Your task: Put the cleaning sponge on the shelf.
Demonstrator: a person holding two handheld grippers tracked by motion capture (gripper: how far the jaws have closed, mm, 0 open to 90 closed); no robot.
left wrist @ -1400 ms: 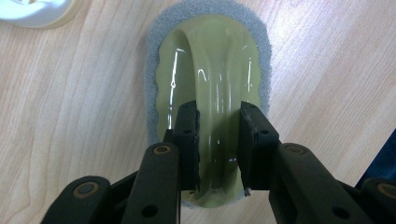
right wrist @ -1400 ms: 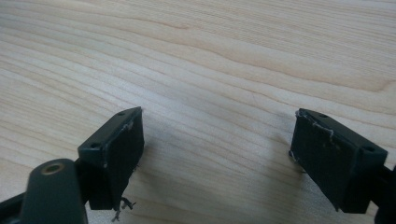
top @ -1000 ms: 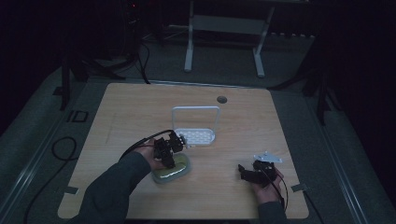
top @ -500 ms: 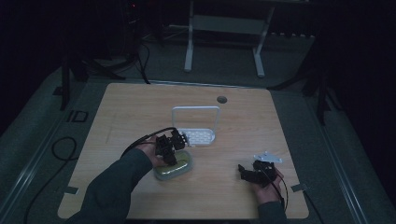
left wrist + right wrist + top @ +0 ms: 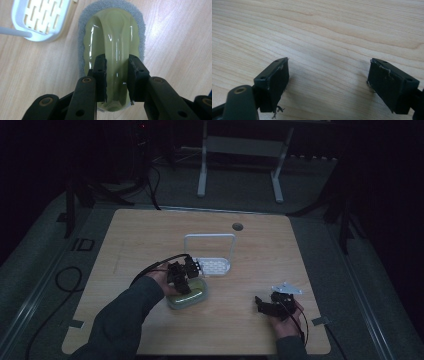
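On the wooden table (image 5: 150,235), left gripper (image 5: 117,62) clamps the yellow-green plastic scrubber's handle (image 5: 116,37); white slotted rack (image 5: 212,266) unfilled; right gripper (image 5: 328,82) released.

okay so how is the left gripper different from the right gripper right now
The left gripper has its black jaws closed on the raised handle of the yellow-green scrubber with the grey pad, beside the white slotted plastic tray; the right gripper has its jaws wide apart with nothing between them. In the high view the left gripper sits over the scrubber, while the right gripper is apart over bare light wooden table. Both are black, two-jawed and hand-held.
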